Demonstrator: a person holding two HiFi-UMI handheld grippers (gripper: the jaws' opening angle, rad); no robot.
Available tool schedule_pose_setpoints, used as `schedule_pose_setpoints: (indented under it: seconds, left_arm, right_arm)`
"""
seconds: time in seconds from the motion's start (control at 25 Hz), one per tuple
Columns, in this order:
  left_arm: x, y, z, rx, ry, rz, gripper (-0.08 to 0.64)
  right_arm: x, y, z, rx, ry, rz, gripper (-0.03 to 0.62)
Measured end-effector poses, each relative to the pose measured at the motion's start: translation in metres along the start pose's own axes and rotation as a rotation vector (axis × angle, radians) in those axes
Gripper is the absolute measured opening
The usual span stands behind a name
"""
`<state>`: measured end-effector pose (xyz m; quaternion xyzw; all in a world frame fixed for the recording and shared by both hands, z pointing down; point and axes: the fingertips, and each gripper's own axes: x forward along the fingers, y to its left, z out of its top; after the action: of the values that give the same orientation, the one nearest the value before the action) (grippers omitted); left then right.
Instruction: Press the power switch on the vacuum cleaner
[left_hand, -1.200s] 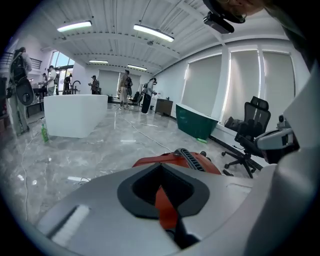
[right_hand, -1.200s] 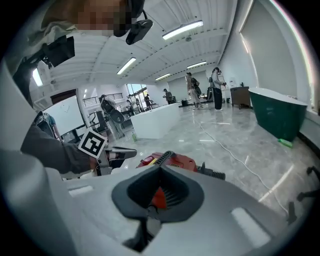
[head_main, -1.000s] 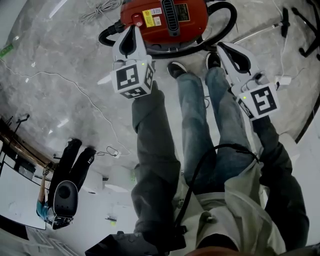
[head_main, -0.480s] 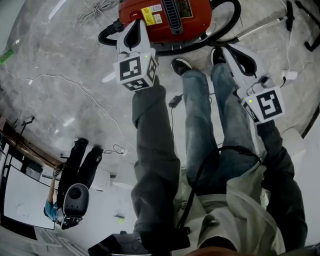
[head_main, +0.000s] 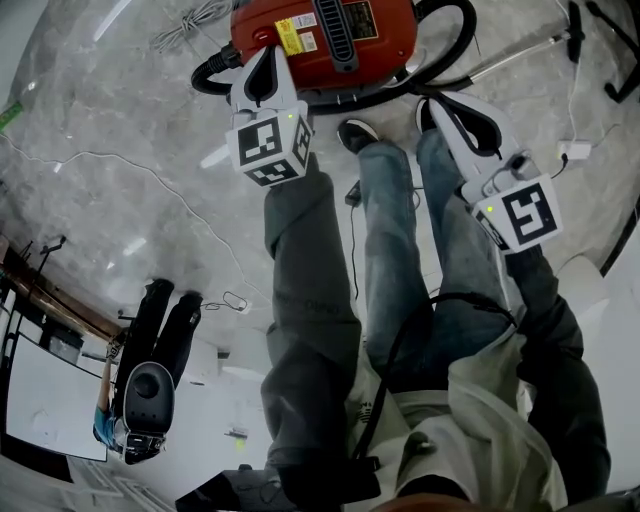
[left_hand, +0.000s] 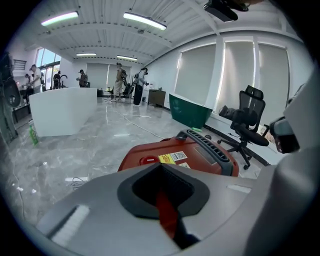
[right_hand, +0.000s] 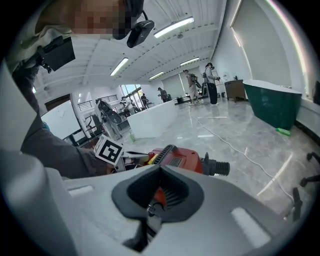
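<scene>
The red vacuum cleaner (head_main: 335, 40) stands on the floor at the top of the head view. Its round red power switch (left_hand: 148, 160) sits on the near left of the top, beside a yellow label. My left gripper (head_main: 262, 58) is shut and empty. It points down at the vacuum's left end, its tip just short of the switch in the left gripper view (left_hand: 160, 167). My right gripper (head_main: 438, 100) is also shut and empty. It hangs by the vacuum's right side near the hose, with the vacuum ahead of its jaws (right_hand: 160, 172).
A black hose (head_main: 455, 45) loops round the vacuum, and a metal wand (head_main: 520, 60) lies to its right. A coiled cord (head_main: 190, 18) lies at the top left. My shoes (head_main: 355, 133) are close to the vacuum. An office chair (left_hand: 247, 115), a green tub (left_hand: 192, 111) and a white counter (left_hand: 62, 110) stand further off.
My left gripper has sunk closer to the vacuum's top, and its tip now overlaps the switch area in the head view. The right gripper has stayed about where it was.
</scene>
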<state>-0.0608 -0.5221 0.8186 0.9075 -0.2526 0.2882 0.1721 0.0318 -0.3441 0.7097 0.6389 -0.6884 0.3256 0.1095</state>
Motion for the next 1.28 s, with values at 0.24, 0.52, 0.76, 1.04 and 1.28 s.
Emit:
schedule_pose_setpoints:
  seconds: [0.24, 0.52, 0.76, 1.04, 1.28]
  left_arm:
    - [-0.005, 0.009, 0.014, 0.048, -0.051, 0.035, 0.005]
    - [0.013, 0.016, 0.025, 0.095, 0.026, 0.022, 0.005]
    - [0.014, 0.018, 0.025, 0.033, 0.034, 0.047, 0.005]
    - [0.027, 0.016, 0.018, 0.14, 0.192, 0.004, -0.002]
    - [0.011, 0.012, 0.012, 0.048, 0.099, -0.03, 0.003]
  right_arm:
    - [-0.005, -0.004, -0.013, -0.008, 0.002, 0.003, 0.002]
    - [-0.012, -0.012, -0.008, -0.01, -0.012, -0.006, 0.002]
    - [-0.013, -0.013, -0.006, -0.006, -0.018, -0.003, 0.002]
    - [-0.011, -0.007, -0.012, 0.001, -0.009, 0.009, 0.002]
    - [-0.015, 0.002, -0.015, 0.028, 0.016, 0.031, 0.002]
